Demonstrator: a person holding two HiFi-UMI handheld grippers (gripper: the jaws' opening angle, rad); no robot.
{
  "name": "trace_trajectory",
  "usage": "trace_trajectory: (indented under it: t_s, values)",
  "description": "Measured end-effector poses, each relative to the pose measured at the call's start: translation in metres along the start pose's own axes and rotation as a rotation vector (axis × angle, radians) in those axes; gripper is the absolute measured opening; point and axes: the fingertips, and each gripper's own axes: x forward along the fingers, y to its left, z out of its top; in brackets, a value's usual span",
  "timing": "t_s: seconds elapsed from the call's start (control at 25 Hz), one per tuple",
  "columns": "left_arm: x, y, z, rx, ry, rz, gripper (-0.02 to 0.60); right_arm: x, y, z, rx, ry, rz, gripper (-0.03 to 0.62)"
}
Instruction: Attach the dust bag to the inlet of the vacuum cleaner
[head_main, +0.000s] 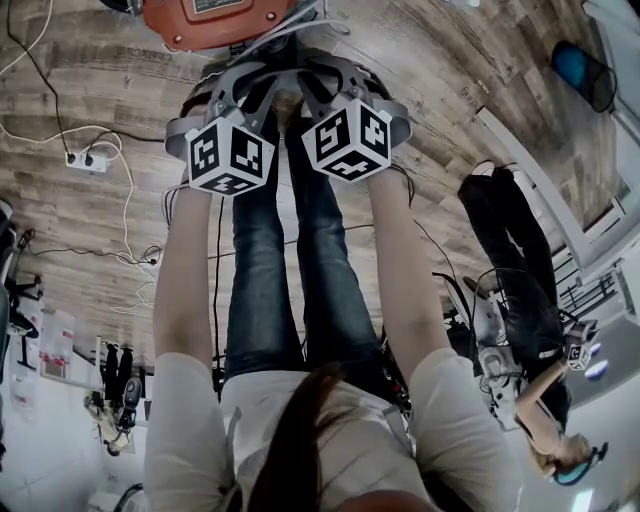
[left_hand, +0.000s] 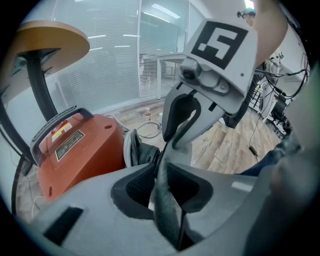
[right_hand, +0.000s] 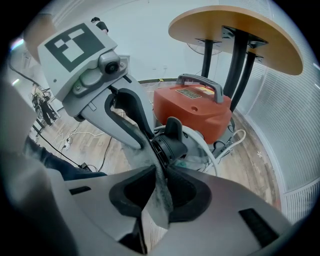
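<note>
Nearest: left gripper (left_hand: 162, 168), right gripper (right_hand: 162, 171), jaws of each closed on the grey dust bag (right_hand: 153, 210), its mouth right at the black inlet (right_hand: 169, 146). Bag likely light, limp, prone to sag; best pinched at the rim, opposite sides. Behind: orange vacuum cleaner (right_hand: 192, 110).

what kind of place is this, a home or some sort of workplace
Probably an office or lab workspace: glass partitions, a power strip and loose cables on the wood-look floor, and a second person standing nearby.
</note>
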Motion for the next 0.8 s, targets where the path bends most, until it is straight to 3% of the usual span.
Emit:
trace_trajectory:
  t_s: [0.32,0.6,0.8]
  values:
    - [0.0020,0.0008,-0.0016,-0.028,0.000,0.009,0.094,0.0011,-0.0007,0.0001,0.006,-0.002,-0.026,0.083]
    - [0.0053,0.0034,-0.0034,-0.171,0.011,0.016,0.132,-0.0002,-0.0039,-0.0042,0.062,0.020,-0.050,0.098]
    - [0.0033,0.0014,-0.0065,-0.229,0.017,0.012,0.156,-0.0028,-0.0056,-0.0074,0.123,0.017,-0.058,0.151]
